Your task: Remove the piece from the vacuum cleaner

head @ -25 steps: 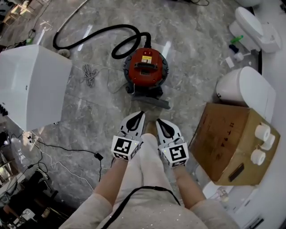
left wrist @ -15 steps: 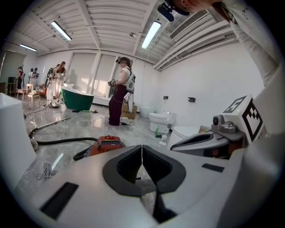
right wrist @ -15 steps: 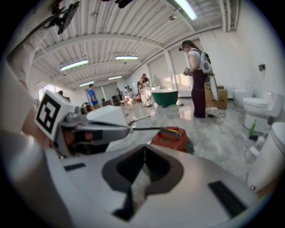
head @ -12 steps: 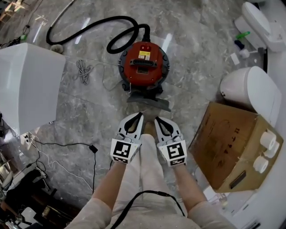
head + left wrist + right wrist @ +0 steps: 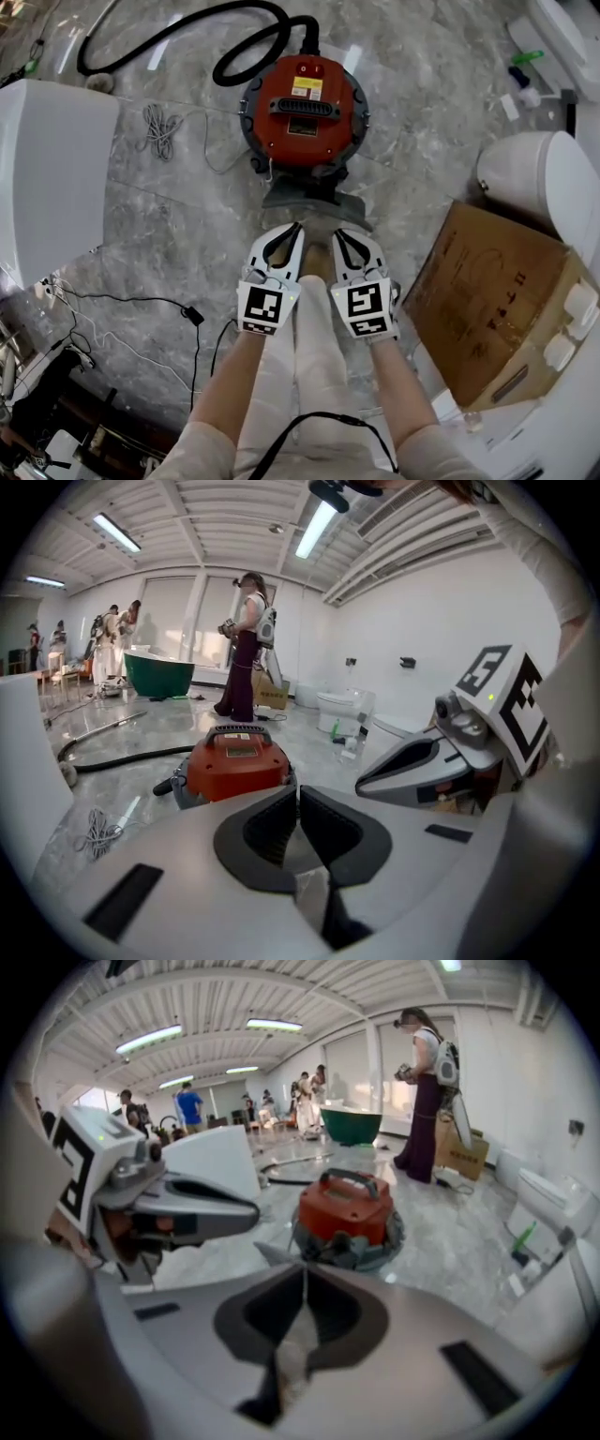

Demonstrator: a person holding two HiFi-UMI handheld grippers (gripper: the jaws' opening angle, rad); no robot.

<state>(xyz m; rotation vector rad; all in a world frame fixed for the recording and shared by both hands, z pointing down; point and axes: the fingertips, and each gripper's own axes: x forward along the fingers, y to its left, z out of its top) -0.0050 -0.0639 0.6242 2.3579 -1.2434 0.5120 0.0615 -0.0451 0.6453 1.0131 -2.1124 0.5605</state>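
A round red canister vacuum cleaner (image 5: 305,111) stands on the marble floor, with a black carry handle on top and a black hose (image 5: 178,33) curling off to the upper left. A grey floor-nozzle piece (image 5: 314,200) sits against its near side. My left gripper (image 5: 295,228) and right gripper (image 5: 336,232) hang side by side just short of that piece, both shut and empty. The vacuum cleaner (image 5: 234,766) shows beyond the closed jaws in the left gripper view, and the vacuum cleaner (image 5: 345,1215) likewise in the right gripper view.
A white cabinet (image 5: 47,178) stands at left, with a coiled cord (image 5: 159,131) beside it. A cardboard box (image 5: 492,305) and white toilets (image 5: 530,183) crowd the right. Cables (image 5: 141,323) trail at lower left. People (image 5: 246,644) stand far off.
The view has drawn closer to the vacuum cleaner, which now sits higher in the head view. Both grippers have come nearer its grey piece, still shut.
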